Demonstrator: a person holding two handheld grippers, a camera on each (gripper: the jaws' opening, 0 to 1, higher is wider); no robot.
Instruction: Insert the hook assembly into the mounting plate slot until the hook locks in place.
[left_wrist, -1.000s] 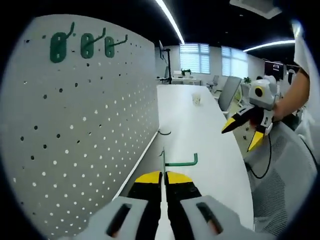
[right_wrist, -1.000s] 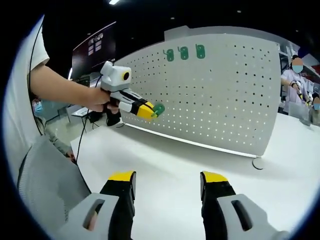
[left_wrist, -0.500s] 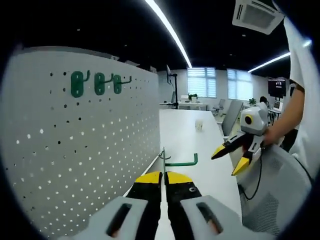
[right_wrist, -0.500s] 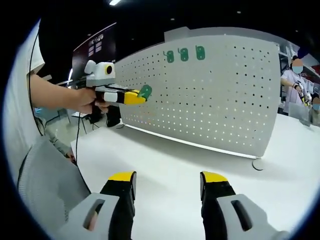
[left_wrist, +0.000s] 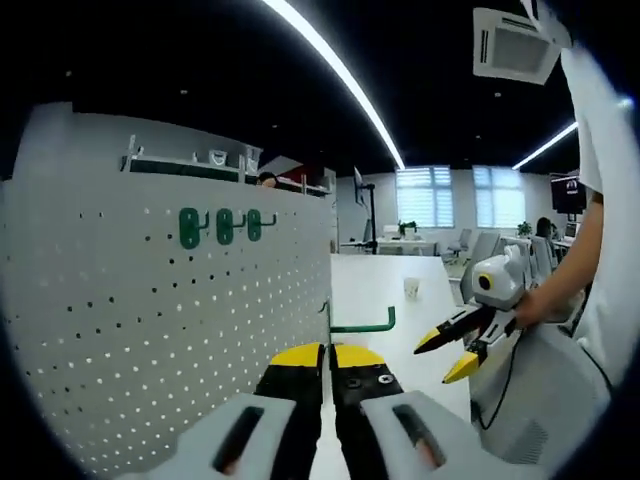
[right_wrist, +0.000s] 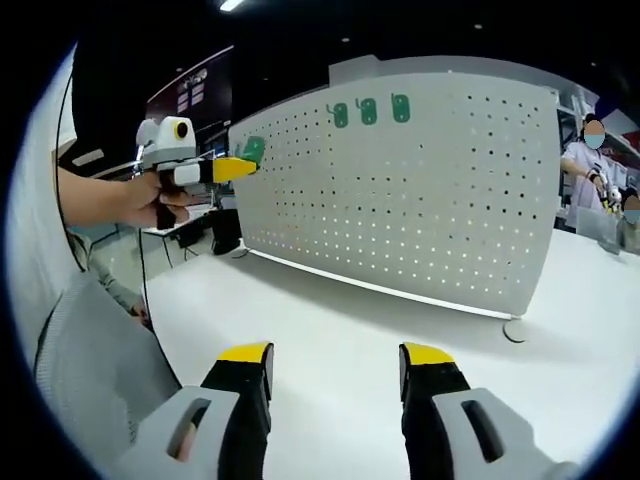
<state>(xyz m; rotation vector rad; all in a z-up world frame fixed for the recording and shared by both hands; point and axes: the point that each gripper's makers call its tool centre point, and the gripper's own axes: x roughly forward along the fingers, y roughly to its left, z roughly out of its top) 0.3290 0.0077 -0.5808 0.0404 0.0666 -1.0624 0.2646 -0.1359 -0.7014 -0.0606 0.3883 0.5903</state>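
Note:
My left gripper (left_wrist: 326, 352) is shut on a green hook (left_wrist: 355, 323) whose plate stands up between the yellow tips and whose arm points right. The white pegboard (left_wrist: 170, 330) fills the left of this view, with three green hooks (left_wrist: 222, 226) mounted in a row near its top. In the right gripper view the left gripper (right_wrist: 232, 168) is held in a hand at the pegboard's (right_wrist: 420, 200) left end, green plate (right_wrist: 253, 150) at its tip, below the mounted hooks (right_wrist: 368, 108). My right gripper (right_wrist: 334, 365) hangs open over the white table (right_wrist: 330, 340); it shows as (left_wrist: 452, 350) in the left gripper view.
A person's arm and white sleeve (left_wrist: 590, 180) stand at the right of the left gripper view. A small cup (left_wrist: 411, 288) sits far down the table. Other people (right_wrist: 592, 150) work at a bench beyond the pegboard's right end. The pegboard's round foot (right_wrist: 516, 327) rests on the table.
My left gripper has risen with the green hook, going from low in front of the pegboard up towards its top left. My right gripper has stayed where it was, open.

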